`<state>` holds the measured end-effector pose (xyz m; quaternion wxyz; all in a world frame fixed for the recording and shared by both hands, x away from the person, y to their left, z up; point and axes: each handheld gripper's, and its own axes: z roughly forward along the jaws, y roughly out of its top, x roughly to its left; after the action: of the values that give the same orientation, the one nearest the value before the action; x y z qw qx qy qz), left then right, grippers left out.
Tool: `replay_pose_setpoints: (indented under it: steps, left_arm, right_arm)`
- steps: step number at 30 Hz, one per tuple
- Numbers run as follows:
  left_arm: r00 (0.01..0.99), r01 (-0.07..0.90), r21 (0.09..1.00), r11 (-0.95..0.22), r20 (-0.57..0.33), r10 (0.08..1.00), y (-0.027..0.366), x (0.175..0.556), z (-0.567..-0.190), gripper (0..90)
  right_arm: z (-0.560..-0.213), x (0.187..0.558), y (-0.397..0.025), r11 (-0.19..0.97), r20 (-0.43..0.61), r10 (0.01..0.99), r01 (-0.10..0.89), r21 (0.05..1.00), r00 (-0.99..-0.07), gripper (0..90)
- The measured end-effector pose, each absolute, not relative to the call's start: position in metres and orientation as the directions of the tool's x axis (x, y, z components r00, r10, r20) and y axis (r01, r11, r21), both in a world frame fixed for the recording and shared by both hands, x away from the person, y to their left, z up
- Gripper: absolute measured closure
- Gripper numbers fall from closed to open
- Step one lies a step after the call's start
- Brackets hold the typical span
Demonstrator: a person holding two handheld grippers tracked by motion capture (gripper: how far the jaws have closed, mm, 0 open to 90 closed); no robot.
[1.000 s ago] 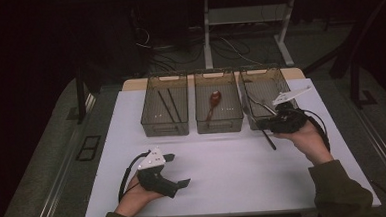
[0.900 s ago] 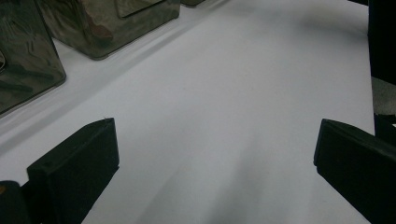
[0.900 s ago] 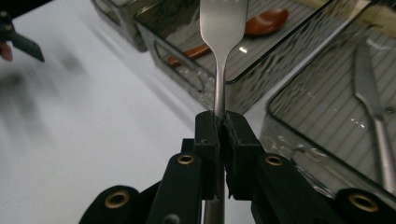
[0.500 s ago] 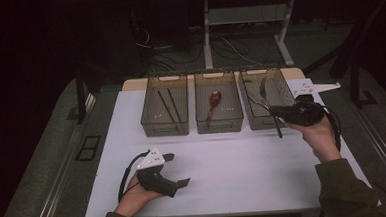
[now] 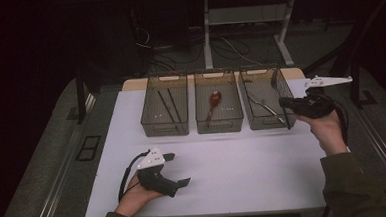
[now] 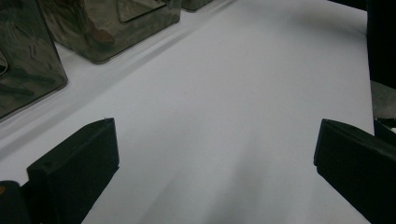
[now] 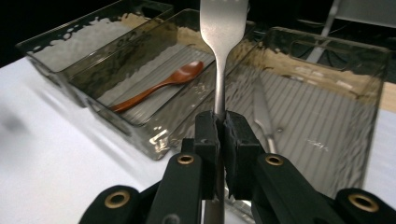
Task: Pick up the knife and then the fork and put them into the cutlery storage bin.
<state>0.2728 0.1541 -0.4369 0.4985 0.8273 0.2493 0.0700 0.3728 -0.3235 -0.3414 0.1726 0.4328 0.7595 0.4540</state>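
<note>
So the right hand-held gripper [image 7: 221, 135] is clamped tight on a metal fork [image 7: 220, 56], pinching its handle with the tines pointing up; it's held in the air right by the front corner of the right-hand bin [image 5: 262, 105], which has another utensil lying inside; wooden spoon [image 7: 161, 85] sits in the middle bin [image 5: 219, 118]; left hand-held gripper [image 5: 176, 169] rests low over the white desk [image 5: 244, 161], jaws spread wide, nothing in them

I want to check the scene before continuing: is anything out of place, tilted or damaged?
Nothing stands out. The three bins stand in a straight row, the wooden spoon lies inside the middle one, and the right gripper holds the fork firmly by its handle. The left gripper rests open.
</note>
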Motion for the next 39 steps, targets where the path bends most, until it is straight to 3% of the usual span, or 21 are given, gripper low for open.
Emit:
replay_pose_setpoints:
  steps: [16, 28, 39]
  left_arm:
    - [0.845, 0.337, 0.859, -0.385, -0.095, 0.526, 0.15, 0.271, -0.437, 0.0]
    - [0.845, 0.337, 0.861, -0.382, -0.097, 0.526, 0.151, 0.271, -0.436, 0.0]
    - [0.845, 0.336, 0.862, -0.379, -0.097, 0.527, 0.152, 0.271, -0.435, 0.0]
  right_arm:
    - [-0.326, 0.414, -0.333, 0.222, 0.069, 0.858, 0.489, 0.843, -0.509, 83.2]
    - [-0.35, 0.44, -0.338, 0.191, 0.086, 0.87, 0.493, 0.849, -0.485, 83.3]
    - [-0.373, 0.442, -0.338, 0.224, 0.074, 0.877, 0.54, 0.811, -0.475, 83.2]
